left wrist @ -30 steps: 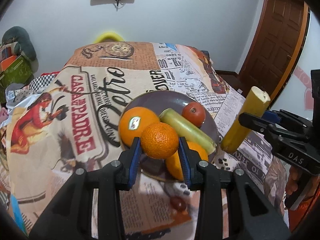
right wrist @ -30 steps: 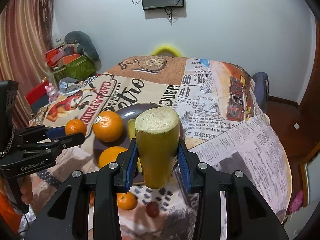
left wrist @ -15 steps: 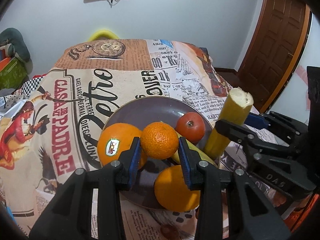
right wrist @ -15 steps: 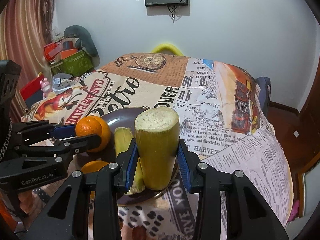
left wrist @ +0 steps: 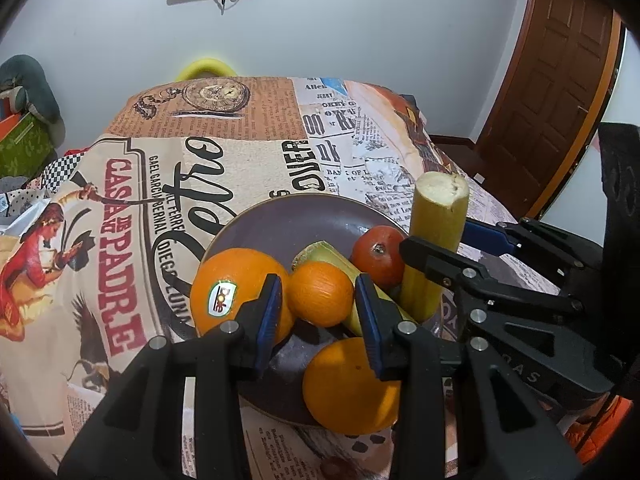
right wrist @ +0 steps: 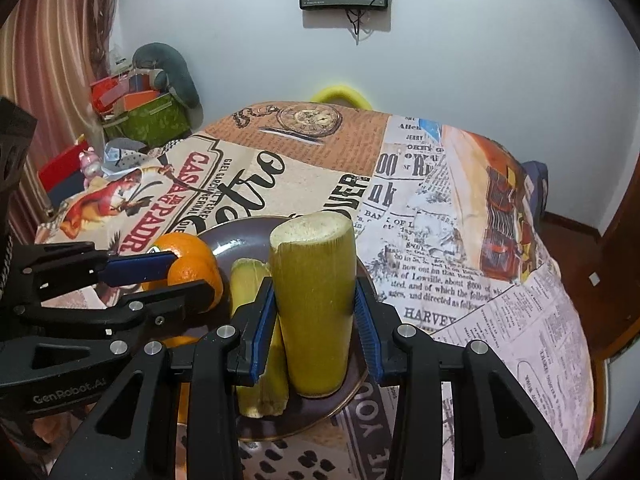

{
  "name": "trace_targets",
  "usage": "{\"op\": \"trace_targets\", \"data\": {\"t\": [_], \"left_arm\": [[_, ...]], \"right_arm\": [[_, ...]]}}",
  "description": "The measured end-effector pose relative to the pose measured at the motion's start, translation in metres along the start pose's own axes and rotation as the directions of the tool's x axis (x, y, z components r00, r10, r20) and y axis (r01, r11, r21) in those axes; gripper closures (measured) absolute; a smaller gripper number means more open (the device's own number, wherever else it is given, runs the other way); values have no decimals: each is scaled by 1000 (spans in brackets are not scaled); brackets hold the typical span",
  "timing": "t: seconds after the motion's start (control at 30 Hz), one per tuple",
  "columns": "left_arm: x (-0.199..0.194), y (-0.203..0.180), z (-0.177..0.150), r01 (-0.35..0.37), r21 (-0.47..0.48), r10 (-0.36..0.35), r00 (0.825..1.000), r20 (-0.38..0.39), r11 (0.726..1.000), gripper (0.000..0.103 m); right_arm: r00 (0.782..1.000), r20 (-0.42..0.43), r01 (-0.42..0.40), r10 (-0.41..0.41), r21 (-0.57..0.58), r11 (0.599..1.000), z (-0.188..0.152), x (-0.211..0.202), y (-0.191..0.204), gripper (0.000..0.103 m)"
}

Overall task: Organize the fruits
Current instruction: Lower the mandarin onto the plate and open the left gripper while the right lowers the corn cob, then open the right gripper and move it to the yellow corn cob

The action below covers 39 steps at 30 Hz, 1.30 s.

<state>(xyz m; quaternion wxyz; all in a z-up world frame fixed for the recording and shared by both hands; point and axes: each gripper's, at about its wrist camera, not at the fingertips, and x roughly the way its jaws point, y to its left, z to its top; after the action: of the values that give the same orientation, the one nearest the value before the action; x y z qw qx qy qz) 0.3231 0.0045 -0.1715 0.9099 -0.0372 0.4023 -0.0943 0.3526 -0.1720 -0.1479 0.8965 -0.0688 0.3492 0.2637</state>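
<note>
A table draped in a printed newspaper-style cloth (left wrist: pixel 248 128) fills the middle of both views, with a dark round plate (left wrist: pixel 288 220) sitting at lower centre of the left wrist view. On the plate lie a big stickered orange (left wrist: pixel 232 288) at left, a second orange (left wrist: pixel 348 388) at the near rim toward the bottom of the frame, a red tomato-like fruit (left wrist: pixel 376 254) right of centre, and a pale green stalk piece (right wrist: pixel 250 284) lying flat across the middle. The right gripper (right wrist: pixel 314 320) is clamped on a thick yellow-green cane section (right wrist: pixel 314 296), which stands upright, cut end up, its base touching or just above the right-hand rim of the plate; I cannot tell which. Its long axis runs bottom to top of the frame, so laying it down beside the flat stalk would, I judge, call for tipping it left toward the plate's centre. The left gripper (left wrist: pixel 320 304) has a small mandarin (left wrist: pixel 320 294) between its blue pads, right over the plate's middle between the stickered orange and the stalk; thin gaps show at the pads, so I cannot tell whether it is gripped or let go
</note>
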Motion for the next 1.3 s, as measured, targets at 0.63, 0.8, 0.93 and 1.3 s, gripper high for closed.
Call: {"op": "trace_targets", "data": {"t": [0.63, 0.8, 0.93, 1.3], "left_arm": [[-40, 21, 1, -53, -37, 56, 995, 82, 998, 58], [-39, 26, -1, -57, -49, 60, 995, 75, 997, 58], [-39, 26, -3, -59, -48, 62, 996, 69, 997, 58], [-71, 18, -12, -59, -32, 61, 995, 82, 998, 58]], "right_arm": [[1000, -15, -12, 12, -53, 998, 1, 9, 23, 58], [1000, -29, -13, 11, -55, 998, 1, 15, 25, 58], [998, -47, -32, 31, -28, 999, -1, 14, 22, 57], [999, -15, -41, 40, -12, 999, -3, -29, 26, 56]]}}
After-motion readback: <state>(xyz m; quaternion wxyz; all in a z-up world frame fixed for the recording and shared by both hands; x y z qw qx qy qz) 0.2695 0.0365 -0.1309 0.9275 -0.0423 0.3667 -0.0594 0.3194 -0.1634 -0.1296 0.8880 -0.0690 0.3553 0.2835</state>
